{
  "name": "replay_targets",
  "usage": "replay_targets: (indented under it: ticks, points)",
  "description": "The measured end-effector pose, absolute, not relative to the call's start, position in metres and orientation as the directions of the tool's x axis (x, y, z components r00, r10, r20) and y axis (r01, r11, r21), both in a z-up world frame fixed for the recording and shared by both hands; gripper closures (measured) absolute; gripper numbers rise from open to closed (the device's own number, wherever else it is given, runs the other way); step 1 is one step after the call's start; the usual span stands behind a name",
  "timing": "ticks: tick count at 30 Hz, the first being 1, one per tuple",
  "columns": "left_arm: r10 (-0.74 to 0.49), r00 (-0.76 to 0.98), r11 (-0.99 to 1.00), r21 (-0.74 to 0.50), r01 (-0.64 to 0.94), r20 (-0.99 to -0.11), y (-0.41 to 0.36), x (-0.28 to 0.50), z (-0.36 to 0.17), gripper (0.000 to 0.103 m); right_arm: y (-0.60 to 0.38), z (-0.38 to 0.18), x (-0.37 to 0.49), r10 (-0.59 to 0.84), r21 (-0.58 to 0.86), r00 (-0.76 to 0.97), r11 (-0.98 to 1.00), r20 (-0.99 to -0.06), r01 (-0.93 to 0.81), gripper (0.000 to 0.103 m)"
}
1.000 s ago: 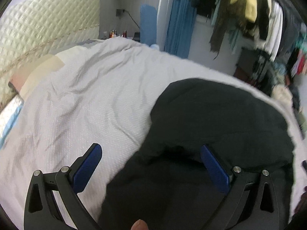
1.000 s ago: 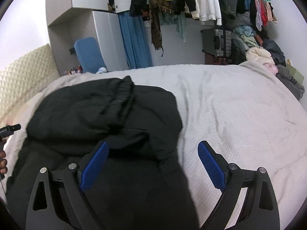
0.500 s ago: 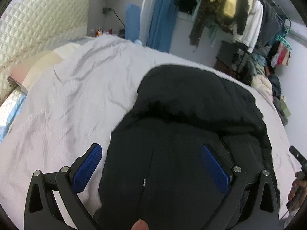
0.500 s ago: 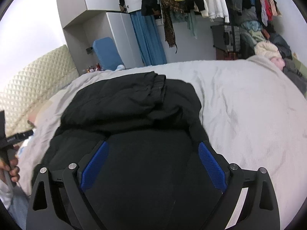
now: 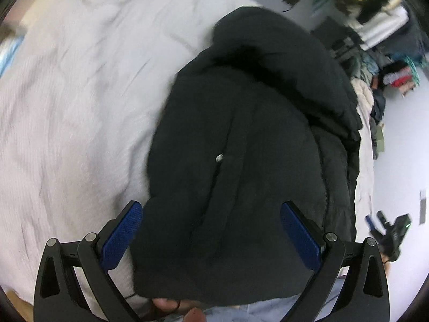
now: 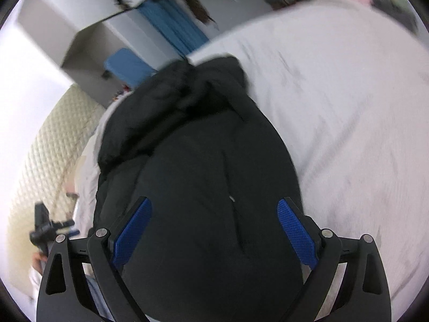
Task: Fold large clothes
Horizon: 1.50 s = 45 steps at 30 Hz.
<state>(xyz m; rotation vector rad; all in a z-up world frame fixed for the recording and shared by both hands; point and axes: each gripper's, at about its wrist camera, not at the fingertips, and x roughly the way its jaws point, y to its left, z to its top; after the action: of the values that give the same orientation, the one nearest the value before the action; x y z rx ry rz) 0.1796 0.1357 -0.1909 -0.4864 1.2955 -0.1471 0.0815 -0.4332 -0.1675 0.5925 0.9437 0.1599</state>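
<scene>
black jacket between both grippers' spread fingers, quilted headboard only in right view

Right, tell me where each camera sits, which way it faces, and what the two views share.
Left wrist: on the left gripper, looking forward and down past its open blue-padded fingers at the puffy black jacket on the white quilted bedspread; the other gripper shows at the right edge.
Right wrist: on the right gripper, facing the same jacket and bedspread, cream padded headboard at left; the other gripper and hand show lower left.
Shared: jacket, its small silver zip pull, bedspread.
</scene>
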Motion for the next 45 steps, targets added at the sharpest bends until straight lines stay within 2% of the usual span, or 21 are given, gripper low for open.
replay_targets:
  ticks: [5, 12, 17, 28, 32, 34, 38, 43, 45]
  points:
    - [-0.421, 0.194, 0.835, -0.463, -0.298, -0.886, 0.156, 0.182, -0.224, 0.0, -0.46, -0.195, 0.082, 0.38, 0.586, 0.543, 0.762, -0.748, 0.275, 0.008]
    - [-0.481, 0.098, 0.799, -0.481, -0.362, -0.871, 0.156, 0.192, -0.257, 0.001, -0.476, -0.225, 0.083, 0.416, 0.611, 0.478, 0.691, -0.773, 0.387, 0.008]
    - [-0.509, 0.045, 0.787, -0.486, -0.381, -0.86, 0.152, 0.198, -0.276, 0.002, -0.461, -0.241, 0.088, 0.507, 0.654, 0.423, 0.662, -0.751, 0.366, 0.008]
    - [-0.471, 0.021, 0.817, -0.445, -0.368, -0.882, 0.142, 0.2, -0.288, 0.003, -0.465, -0.253, 0.087, 0.559, 0.681, 0.39, 0.613, -0.732, 0.401, 0.009]
    - [-0.56, 0.071, 0.772, -0.551, -0.318, -0.825, 0.136, 0.199, -0.277, 0.012, -0.446, -0.243, 0.092, 0.618, 0.728, 0.386, 0.609, -0.684, 0.315, 0.009]
    - [-0.603, 0.093, 0.748, -0.603, -0.278, -0.792, 0.13, 0.198, -0.269, 0.013, -0.439, -0.234, 0.092, 0.643, 0.756, 0.402, 0.598, -0.652, 0.268, 0.009]
    - [-0.565, 0.089, 0.77, -0.563, -0.301, -0.82, 0.131, 0.2, -0.272, 0.017, -0.434, -0.23, 0.093, 0.656, 0.771, 0.412, 0.588, -0.632, 0.246, 0.009]
    - [-0.573, 0.098, 0.749, -0.568, -0.341, -0.814, 0.128, 0.204, -0.283, 0.02, -0.437, -0.25, 0.096, 0.655, 0.746, 0.357, 0.586, -0.666, 0.316, 0.024]
    - [-0.6, 0.111, 0.734, -0.6, -0.318, -0.792, 0.125, 0.203, -0.279, 0.025, -0.429, -0.248, 0.1, 0.671, 0.757, 0.352, 0.585, -0.653, 0.291, 0.025]
